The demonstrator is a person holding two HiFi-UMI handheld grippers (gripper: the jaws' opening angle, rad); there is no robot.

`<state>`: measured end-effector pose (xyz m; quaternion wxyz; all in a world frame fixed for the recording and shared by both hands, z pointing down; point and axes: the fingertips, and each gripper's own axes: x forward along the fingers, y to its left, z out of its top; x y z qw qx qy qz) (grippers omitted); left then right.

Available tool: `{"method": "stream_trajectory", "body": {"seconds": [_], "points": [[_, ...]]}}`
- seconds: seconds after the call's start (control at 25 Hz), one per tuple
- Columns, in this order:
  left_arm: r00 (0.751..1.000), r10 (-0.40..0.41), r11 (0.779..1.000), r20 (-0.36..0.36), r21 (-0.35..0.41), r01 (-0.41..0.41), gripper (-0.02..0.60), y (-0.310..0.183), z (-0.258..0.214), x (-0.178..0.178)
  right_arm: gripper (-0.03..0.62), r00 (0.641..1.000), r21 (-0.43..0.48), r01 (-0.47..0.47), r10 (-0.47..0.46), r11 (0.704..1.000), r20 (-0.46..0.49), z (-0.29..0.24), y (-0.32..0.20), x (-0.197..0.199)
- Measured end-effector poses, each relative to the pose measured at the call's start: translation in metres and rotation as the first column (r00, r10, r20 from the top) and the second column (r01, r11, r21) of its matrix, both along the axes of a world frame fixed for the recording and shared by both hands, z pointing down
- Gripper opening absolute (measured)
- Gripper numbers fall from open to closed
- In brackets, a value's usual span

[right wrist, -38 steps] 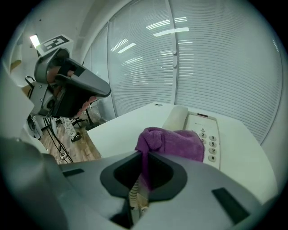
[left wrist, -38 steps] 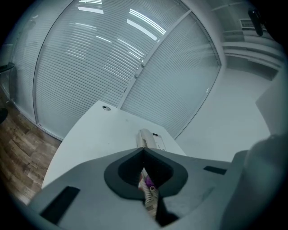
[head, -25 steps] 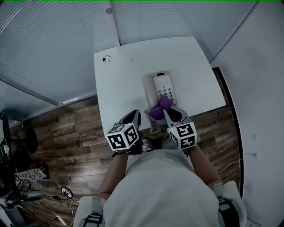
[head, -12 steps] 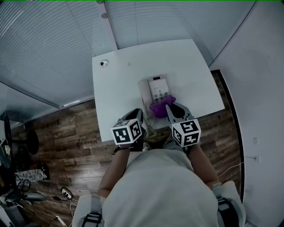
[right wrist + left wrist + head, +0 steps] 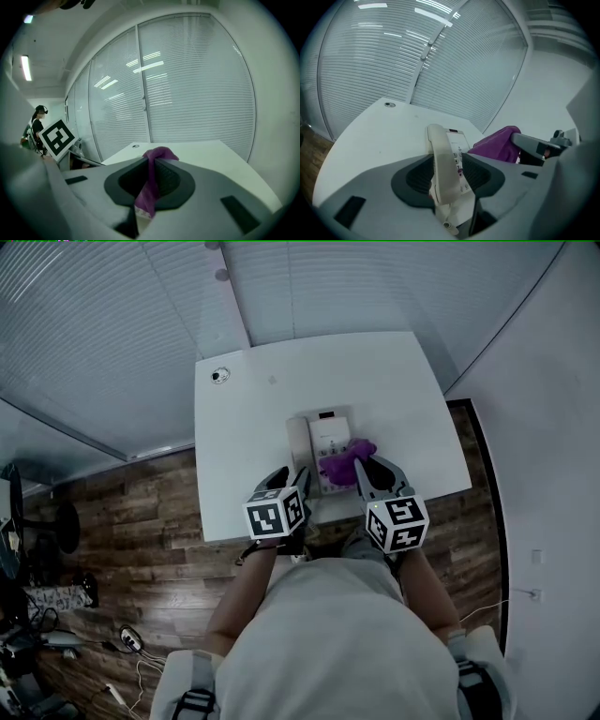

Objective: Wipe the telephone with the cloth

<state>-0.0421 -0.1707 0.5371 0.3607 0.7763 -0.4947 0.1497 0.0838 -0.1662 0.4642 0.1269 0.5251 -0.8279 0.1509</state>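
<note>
A white desk telephone [image 5: 330,439] sits on the white table [image 5: 253,427], its handset [image 5: 298,451] resting along its left side. My left gripper [image 5: 292,480] reaches over the table's near edge. In the left gripper view its jaws have just been opening, and the handset [image 5: 443,168] lies between the pads [image 5: 419,176] with a gap on the right side. My right gripper [image 5: 368,471] is shut on a purple cloth [image 5: 345,463] that hangs over the phone's near right corner. The cloth [image 5: 152,180] is pinched between the right jaws.
A small round fitting [image 5: 220,376] sits at the table's far left corner. Window blinds [image 5: 112,324] stand behind the table and a wall [image 5: 534,409] runs along the right. Wooden floor [image 5: 141,521] lies to the left. A person [image 5: 38,124] stands far off.
My left gripper has moved forward to the phone's handset side. The right gripper has shifted slightly with the purple cloth, which now sits at the phone's near right corner.
</note>
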Motion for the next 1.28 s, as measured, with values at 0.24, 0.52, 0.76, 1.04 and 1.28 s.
{"method": "stream_trajectory", "body": {"seconds": [0.24,0.52,0.76,1.04,1.28], "points": [[0.997,0.026,1.0,0.078,0.008,-0.026,0.226,-0.017,0.008,0.016,0.044,1.0,0.016,-0.014,0.014,1.0,0.02,-0.004,-0.012,0.014],[0.986,0.007,1.0,0.165,-0.001,-0.007,0.229,-0.037,0.024,0.023,0.044,0.999,0.016,-0.03,0.03,0.999,0.032,-0.004,-0.021,0.032],[0.978,-0.014,0.999,0.21,-0.034,0.021,0.229,-0.047,0.039,0.021,0.044,0.999,-0.002,-0.018,0.018,1.0,0.034,0.001,-0.028,0.036],[0.961,-0.037,0.998,0.273,-0.036,0.048,0.233,-0.056,0.047,0.022,0.044,1.0,-0.015,0.008,-0.007,1.0,0.027,0.005,-0.037,0.037],[0.948,-0.09,0.994,0.306,-0.028,0.103,0.235,-0.06,0.053,0.018,0.044,1.0,-0.024,0.019,-0.018,1.0,0.025,0.01,-0.042,0.037]]}}
